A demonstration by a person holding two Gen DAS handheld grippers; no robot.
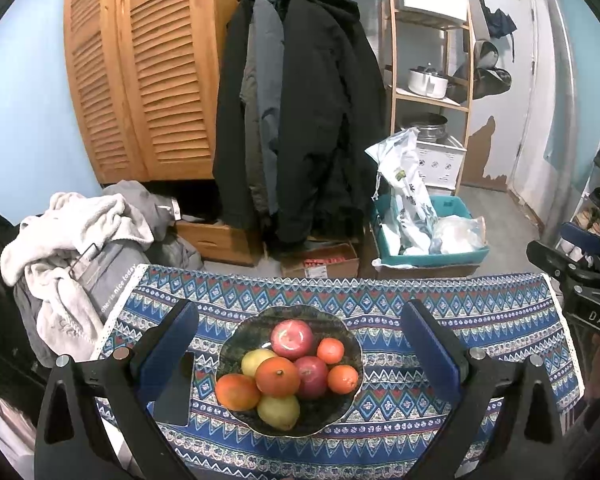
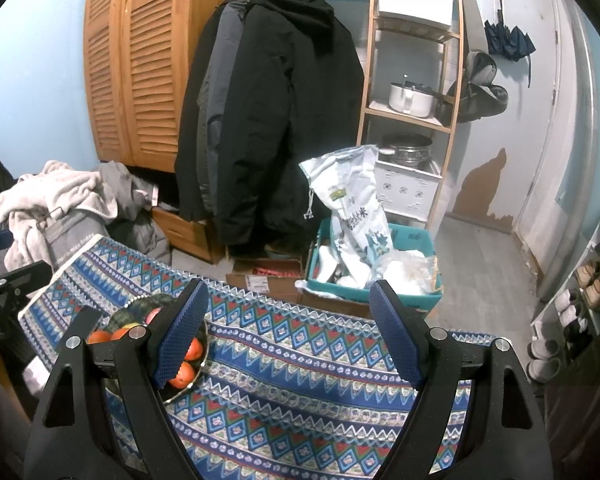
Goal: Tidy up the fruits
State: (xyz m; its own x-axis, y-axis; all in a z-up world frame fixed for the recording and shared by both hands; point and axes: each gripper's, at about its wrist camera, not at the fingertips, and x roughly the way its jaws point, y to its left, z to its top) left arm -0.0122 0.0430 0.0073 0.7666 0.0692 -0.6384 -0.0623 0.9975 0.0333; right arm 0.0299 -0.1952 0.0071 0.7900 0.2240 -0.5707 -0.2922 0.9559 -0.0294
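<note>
Patterned cloth covers the worktop (image 1: 480, 320), fruit heaped in the dark bowl (image 1: 236, 344) between the left gripper (image 1: 300, 354) jaws; both grippers' jaws, right gripper (image 2: 290, 334) included, stand spread and empty, fitting either sorting ahead or fruit already gathered.

left gripper (image 1: 296, 360): jaws spread wide, level | right gripper (image 2: 288, 332): jaws spread wide, empty

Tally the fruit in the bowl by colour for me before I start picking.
From the left wrist view, in the dark bowl:
Orange fruits: 4
Red fruits: 2
Yellow-green fruits: 2
Total: 8, unless more are hidden under the pile.
</note>
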